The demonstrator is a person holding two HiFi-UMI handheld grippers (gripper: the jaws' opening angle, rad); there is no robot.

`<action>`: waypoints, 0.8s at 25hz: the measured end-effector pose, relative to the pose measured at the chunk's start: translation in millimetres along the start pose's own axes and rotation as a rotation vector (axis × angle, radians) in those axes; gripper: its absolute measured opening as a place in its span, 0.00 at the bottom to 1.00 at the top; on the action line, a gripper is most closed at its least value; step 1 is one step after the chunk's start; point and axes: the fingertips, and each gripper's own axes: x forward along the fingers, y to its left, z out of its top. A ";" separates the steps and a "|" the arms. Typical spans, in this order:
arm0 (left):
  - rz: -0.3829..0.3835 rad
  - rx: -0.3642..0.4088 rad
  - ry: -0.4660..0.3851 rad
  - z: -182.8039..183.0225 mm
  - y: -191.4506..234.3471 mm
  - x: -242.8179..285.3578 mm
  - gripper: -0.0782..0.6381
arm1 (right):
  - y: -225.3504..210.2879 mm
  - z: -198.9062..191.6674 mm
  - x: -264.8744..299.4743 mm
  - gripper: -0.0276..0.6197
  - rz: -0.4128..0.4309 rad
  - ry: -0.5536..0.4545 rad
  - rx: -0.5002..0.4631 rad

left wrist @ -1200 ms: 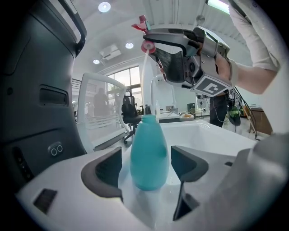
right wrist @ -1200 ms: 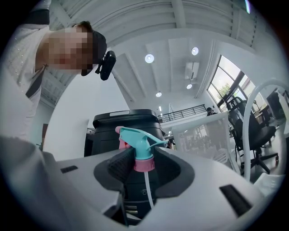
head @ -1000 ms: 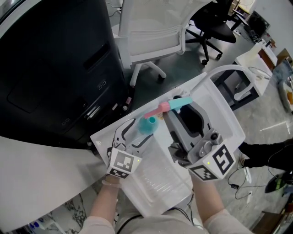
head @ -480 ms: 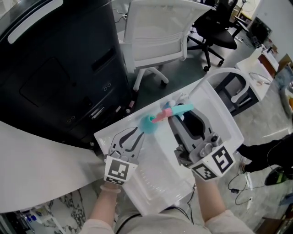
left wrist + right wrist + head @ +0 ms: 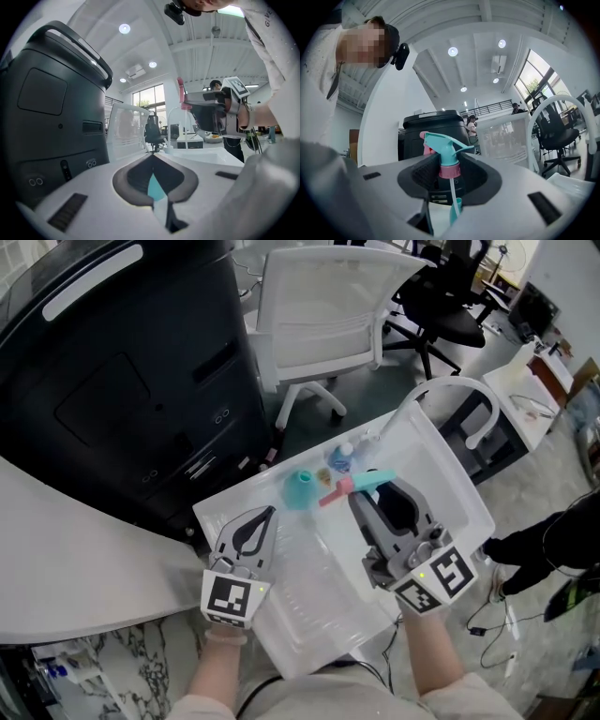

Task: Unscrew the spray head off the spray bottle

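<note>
Your right gripper (image 5: 370,491) (image 5: 449,164) is clamping the spray head (image 5: 361,482) (image 5: 445,145), its jaws partway closed on the pink collar under the teal nozzle. The head is hanging off to the right of the spray bottle (image 5: 300,488), clear of the bottle's open teal neck. The dip tube (image 5: 452,197) is trailing down from the collar toward that neck, and you cannot tell whether its end is out.

Your left gripper (image 5: 268,512) (image 5: 152,157) is sitting just on your side of the bottle and a little to its left. Its jaws have just been closing and are now pressing together with nothing between them. The left gripper view is showing only a sliver of the teal neck through the gap behind the tips.

The bottle is resting on the white table (image 5: 441,474), and its clear body is hard to make out. A small blue-capped bottle (image 5: 339,457) is standing just beyond it to the right. A big black machine (image 5: 112,381) is looming to the bottle's left, and a white office chair (image 5: 319,315) is standing well beyond it.
</note>
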 end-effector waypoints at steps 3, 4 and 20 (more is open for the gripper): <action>0.030 -0.019 -0.008 2.0 -4.7 -8.2 0.12 | 2.0 -4.5 -10.9 0.26 0.008 0.011 0.005; 0.039 -0.020 -0.009 1.9 -6.0 -11.1 0.12 | 3.2 -5.9 -14.5 0.26 0.011 0.014 0.007; 0.136 -0.067 -0.046 19.7 -24.0 -54.4 0.12 | 22.8 -13.2 -50.1 0.26 0.069 0.044 0.038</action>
